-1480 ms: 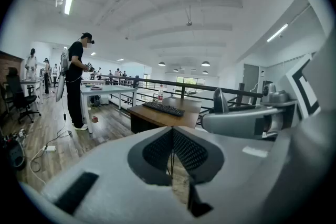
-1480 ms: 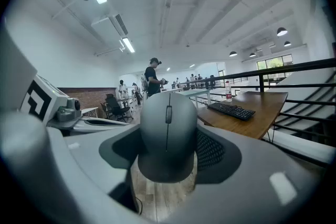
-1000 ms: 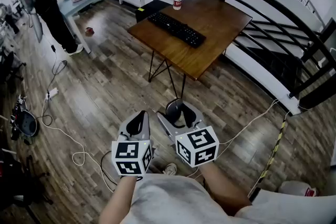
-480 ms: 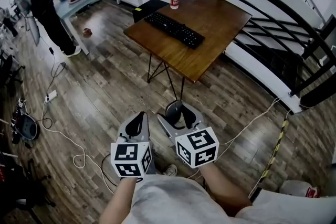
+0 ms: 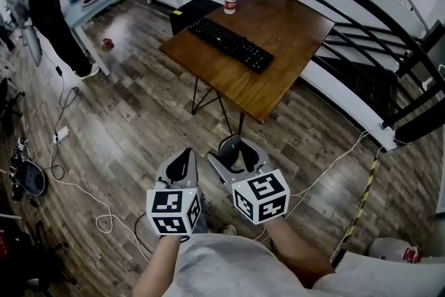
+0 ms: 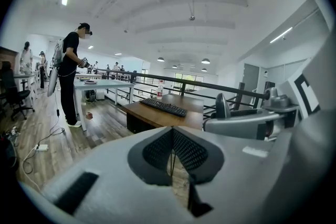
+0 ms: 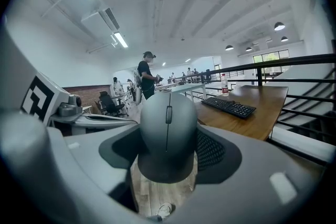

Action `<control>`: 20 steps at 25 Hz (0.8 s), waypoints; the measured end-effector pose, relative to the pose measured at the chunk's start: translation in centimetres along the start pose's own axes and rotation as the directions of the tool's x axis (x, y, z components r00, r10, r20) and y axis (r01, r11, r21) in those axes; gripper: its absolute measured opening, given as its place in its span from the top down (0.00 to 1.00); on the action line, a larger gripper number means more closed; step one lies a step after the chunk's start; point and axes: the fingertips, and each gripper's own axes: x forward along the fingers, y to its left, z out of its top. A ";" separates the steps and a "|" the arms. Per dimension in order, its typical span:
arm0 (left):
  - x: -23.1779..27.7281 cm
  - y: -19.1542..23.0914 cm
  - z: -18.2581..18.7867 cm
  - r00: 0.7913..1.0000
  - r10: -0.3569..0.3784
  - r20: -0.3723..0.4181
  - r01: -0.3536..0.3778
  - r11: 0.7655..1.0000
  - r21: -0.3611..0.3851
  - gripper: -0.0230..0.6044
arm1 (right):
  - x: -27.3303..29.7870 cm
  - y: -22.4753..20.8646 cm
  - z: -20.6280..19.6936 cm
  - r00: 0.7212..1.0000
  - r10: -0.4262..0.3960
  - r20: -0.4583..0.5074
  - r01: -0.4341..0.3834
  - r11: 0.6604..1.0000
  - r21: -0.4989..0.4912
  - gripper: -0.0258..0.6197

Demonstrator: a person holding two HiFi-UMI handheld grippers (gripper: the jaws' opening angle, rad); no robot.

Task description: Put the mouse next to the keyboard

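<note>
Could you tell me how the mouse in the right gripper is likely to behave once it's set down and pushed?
The mouse looks like a rigid, smooth plastic shell, so it probably won't flex in the right gripper but may be slippery. Its broad low shape suggests it will sit stable and slide, not roll, on the wooden table.

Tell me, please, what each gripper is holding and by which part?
The right gripper holds the grey mouse by its two sides, its top facing the gripper's camera. The left gripper is shut on nothing.
</note>
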 end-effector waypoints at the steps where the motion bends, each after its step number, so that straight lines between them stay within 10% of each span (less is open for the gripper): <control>1: 0.7 0.6 0.3 1.000 -0.006 -0.002 0.006 1.000 0.000 0.97 | 0.9 -0.2 0.3 1.000 -0.006 -0.002 0.006 1.000 0.002 0.48; 20: 13.3 12.1 6.7 0.986 -0.159 -0.041 0.159 0.987 -0.005 0.97 | 16.3 -4.0 6.6 0.987 -0.155 -0.030 0.156 0.987 0.042 0.48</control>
